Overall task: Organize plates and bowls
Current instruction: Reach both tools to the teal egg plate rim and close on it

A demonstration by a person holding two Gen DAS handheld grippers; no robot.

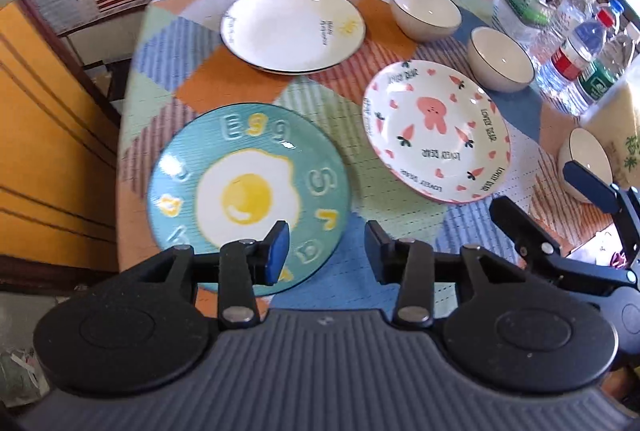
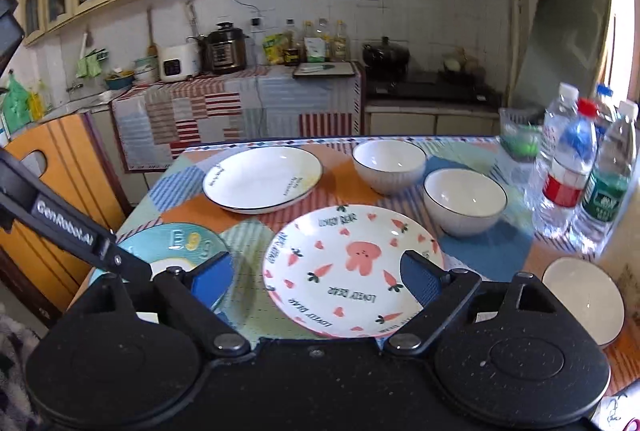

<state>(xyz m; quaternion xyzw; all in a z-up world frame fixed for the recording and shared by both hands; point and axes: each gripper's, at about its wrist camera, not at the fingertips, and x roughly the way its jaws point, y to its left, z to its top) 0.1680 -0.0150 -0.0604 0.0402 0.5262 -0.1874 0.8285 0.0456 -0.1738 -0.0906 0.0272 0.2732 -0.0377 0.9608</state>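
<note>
**Both grippers spread above plates on the patchwork table**

The left gripper (image 1: pixel 326 245) hangs with its fingers apart over the near edge of the round teal ceramic plate with a fried-egg picture (image 1: pixel 248 199), gripping nothing. The right gripper (image 2: pixel 318 277) is likewise spread wide, empty, over the round white plate with pink rabbit and carrots (image 2: pixel 352 267); its lettering reads upside down from here. Both plates lie flat, side by side but apart. Farther back sits a plain white dark-rimmed plate (image 1: pixel 292 27), stacked on another. Two white round bowls (image 2: pixel 390 165) (image 2: pixel 464 201) stand upright at the far right, a third (image 2: pixel 584 301) nearer.
</note>
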